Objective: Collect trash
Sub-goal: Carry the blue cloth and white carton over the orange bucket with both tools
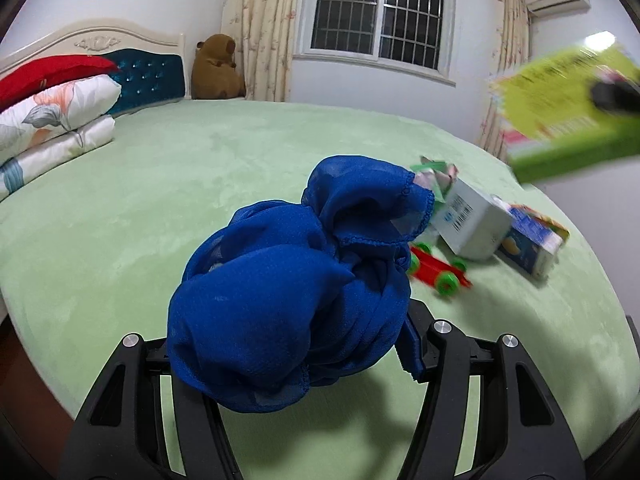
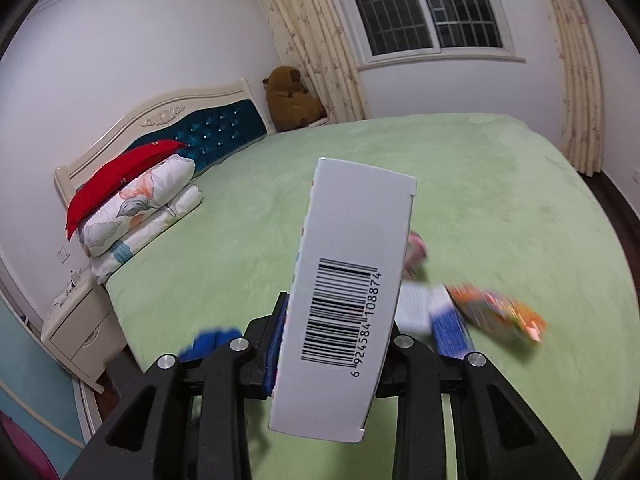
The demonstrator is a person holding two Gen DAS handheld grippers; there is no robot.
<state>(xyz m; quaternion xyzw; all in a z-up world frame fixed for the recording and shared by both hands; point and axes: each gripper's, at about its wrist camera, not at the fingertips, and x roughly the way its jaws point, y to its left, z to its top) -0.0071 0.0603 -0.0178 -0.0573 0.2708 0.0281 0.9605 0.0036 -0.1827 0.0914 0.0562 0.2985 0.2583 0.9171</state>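
Note:
My left gripper (image 1: 288,344) is shut on a blue mesh bag (image 1: 288,280) and holds it above the green bed; the bag hides the fingertips. My right gripper (image 2: 336,344) is shut on a grey carton with a barcode (image 2: 348,300), held upright above the bed. The same carton shows yellow-green and blurred in the left wrist view (image 1: 568,108), up at the right. On the bed lie a white box with a barcode (image 1: 472,220), a blue juice carton (image 1: 536,240), a crumpled wrapper (image 1: 436,176) and an orange snack packet (image 2: 496,312).
A red toy car with green wheels (image 1: 436,268) lies beside the bag. Folded quilts and a red pillow (image 2: 132,200) sit by the headboard, and a brown teddy bear (image 2: 292,100) sits in the corner. A white nightstand (image 2: 80,328) stands left of the bed.

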